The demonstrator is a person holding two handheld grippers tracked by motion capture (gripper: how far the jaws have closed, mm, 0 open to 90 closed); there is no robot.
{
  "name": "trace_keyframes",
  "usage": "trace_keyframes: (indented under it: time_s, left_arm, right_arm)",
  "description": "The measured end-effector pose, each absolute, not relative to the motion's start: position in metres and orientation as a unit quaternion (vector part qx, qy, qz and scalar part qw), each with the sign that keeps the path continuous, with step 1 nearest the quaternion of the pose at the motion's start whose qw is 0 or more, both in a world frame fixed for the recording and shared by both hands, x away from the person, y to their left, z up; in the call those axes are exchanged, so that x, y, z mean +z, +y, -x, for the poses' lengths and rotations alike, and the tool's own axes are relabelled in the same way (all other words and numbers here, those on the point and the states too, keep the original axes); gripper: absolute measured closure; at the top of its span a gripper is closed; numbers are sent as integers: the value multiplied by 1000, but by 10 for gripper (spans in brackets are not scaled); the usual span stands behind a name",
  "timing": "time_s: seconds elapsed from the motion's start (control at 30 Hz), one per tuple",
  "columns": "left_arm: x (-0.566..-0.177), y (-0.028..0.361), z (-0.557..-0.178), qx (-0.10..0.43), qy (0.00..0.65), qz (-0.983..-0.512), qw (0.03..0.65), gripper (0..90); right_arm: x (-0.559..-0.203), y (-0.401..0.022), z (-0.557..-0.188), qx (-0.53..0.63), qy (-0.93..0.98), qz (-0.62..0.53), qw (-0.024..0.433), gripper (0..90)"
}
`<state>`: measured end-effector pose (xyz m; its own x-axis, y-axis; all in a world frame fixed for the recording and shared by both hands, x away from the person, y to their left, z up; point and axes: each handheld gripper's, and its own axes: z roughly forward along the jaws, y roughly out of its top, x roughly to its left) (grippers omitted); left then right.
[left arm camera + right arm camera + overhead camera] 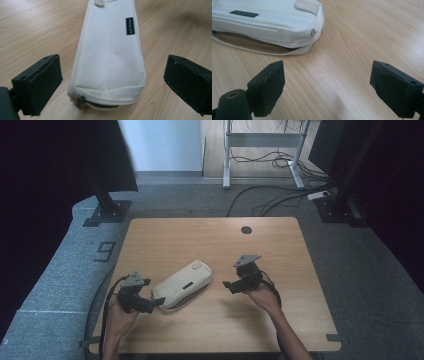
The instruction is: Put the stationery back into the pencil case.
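On the light wooden bench (210,245) lies a long white fabric pencil pouch (182,283), soft, light, likely to sag. Left tool (151,305) straddles its zipper end, spread wide, not touching; right tool (229,286) gapes empty nearby. Pinch the stiffer seamed ends.

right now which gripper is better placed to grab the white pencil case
Left. The left gripper sits at the near end of the white pencil case, open jaws lined up either side of its zipper end. The right gripper is open too, but stands apart, facing bare table.
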<state>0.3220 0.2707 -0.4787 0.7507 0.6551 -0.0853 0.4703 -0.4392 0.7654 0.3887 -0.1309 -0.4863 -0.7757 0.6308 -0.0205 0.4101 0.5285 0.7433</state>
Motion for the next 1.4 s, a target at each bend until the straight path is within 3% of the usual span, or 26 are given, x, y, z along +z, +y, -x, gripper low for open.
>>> trace_keyframes:
  time_s: [0.77, 1.4]
  left_arm:
    - [-482, 298, -316, 127, 354, -837, 396, 0]
    - [-524, 315, -318, 136, 388, -842, 348, 0]
  right_arm:
    - [-487, -189, -357, 381, 845, -333, 171, 3]
    - [-514, -227, -331, 381, 822, -379, 186, 0]
